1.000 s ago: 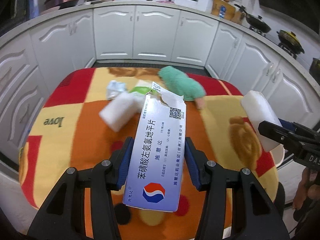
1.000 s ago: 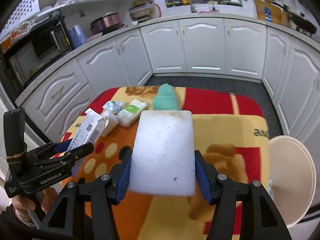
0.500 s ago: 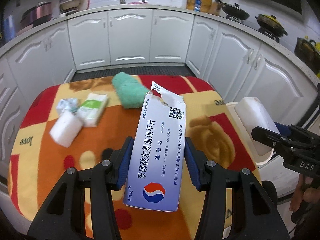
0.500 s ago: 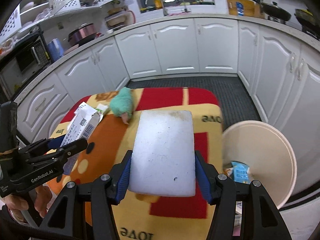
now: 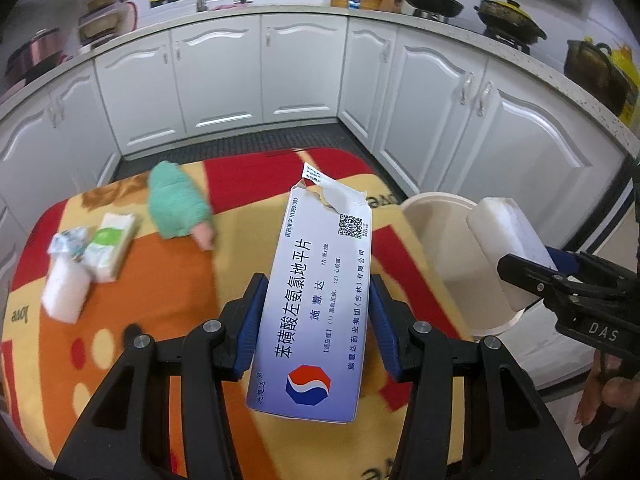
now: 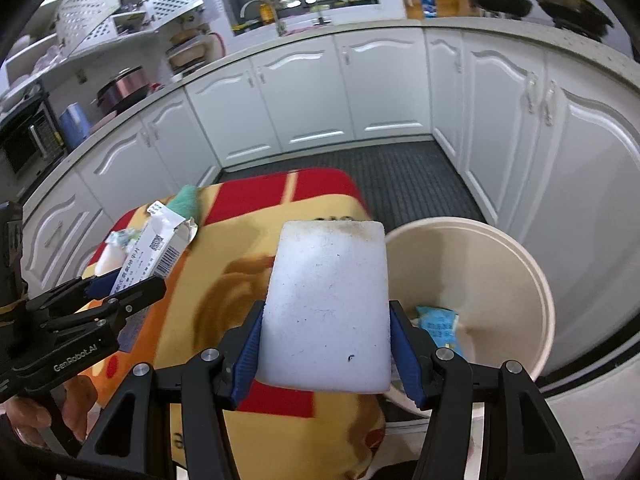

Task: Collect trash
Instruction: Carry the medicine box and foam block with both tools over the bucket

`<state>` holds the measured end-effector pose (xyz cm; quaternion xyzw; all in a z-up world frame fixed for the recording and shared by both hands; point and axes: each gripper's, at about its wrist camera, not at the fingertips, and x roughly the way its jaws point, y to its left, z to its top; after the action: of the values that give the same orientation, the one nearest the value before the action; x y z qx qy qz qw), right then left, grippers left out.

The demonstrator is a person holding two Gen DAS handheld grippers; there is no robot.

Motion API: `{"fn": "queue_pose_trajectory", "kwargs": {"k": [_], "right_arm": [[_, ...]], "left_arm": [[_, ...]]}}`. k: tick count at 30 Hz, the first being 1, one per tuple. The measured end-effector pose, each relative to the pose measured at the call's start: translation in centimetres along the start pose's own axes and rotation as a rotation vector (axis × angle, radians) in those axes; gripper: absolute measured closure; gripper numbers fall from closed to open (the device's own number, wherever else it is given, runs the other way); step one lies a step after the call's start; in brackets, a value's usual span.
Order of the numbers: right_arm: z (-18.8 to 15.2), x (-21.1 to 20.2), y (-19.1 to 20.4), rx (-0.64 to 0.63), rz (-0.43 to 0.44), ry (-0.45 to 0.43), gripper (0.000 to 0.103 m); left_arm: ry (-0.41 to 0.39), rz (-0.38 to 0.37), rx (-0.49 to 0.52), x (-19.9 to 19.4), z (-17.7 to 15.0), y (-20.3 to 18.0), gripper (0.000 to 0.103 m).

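Foam block sat clamped in my right gripper, over the table's edge beside the cream bin; my left gripper pinched the torn medicine box above the blanket. Farther off I saw tissue packs and a green cloth.

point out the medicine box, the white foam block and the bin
medicine box [image 5: 316,300]: left wrist view, printed face
white foam block [image 6: 326,304]: right wrist view, top face
bin [image 6: 480,264]: right wrist view, inner wall

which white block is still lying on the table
The small white block at the table's left edge, beside the tissue pack. The bigger white block is clamped in the right claw.
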<state>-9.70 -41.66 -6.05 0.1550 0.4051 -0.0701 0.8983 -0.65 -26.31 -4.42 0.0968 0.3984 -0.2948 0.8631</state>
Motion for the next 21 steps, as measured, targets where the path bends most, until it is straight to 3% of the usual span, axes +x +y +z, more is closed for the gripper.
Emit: {"fn": "queue_pose_trajectory", "kwargs": {"k": [12, 21], "right_arm": [[-1.0, 0.8, -6.1, 0.111, -0.059, 0.035, 0.046], [-1.6, 1.9, -9.8, 0.186, -0.096, 0.065, 0.046]], "left_arm": [[0.054, -0.086, 0.034, 3.8, 1.9, -5.5, 0.055], [0.092, -0.111, 0.055, 6.7, 2.9, -8.8, 0.055]]}}
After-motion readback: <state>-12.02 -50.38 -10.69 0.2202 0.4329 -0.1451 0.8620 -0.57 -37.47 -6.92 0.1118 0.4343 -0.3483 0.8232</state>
